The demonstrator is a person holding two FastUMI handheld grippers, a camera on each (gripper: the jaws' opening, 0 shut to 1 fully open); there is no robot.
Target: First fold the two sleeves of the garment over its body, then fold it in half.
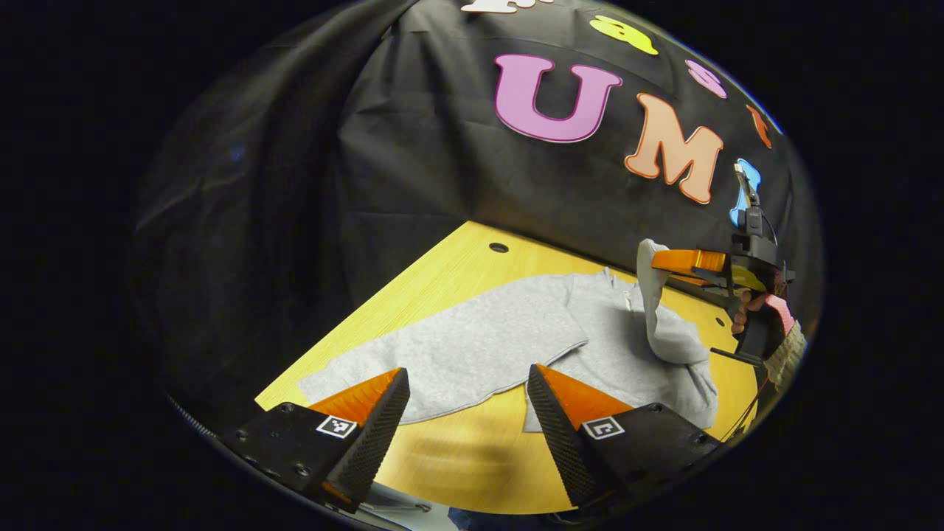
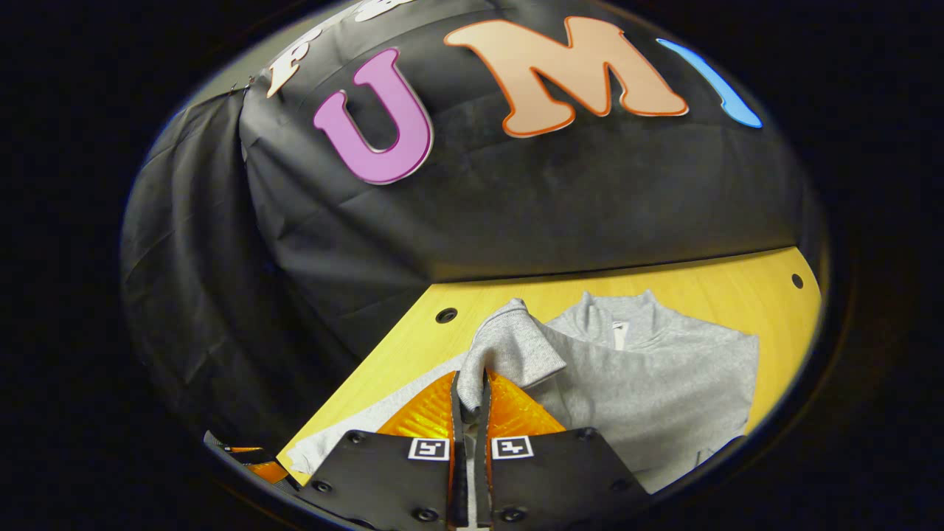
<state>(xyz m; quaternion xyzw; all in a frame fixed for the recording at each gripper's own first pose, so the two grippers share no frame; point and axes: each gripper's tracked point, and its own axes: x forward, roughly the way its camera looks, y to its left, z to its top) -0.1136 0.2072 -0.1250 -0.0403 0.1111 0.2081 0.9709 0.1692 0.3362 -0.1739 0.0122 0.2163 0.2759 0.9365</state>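
The light grey knit sweatshirt with a short zip collar lies flat on the yellow wooden table, chest up, collar toward the table's far edge. 1 long grey sleeve lies spread out flat to the side, its cuff near the table's edge. The other grey sleeve is lifted off the table, its cuff end raised and bunched above the body, cloth draping down to the shoulder.

Sweatshirt: heather grey, uniform, no print. Table: yellow wood grain, with dark round holes. Booth wall: black cloth.
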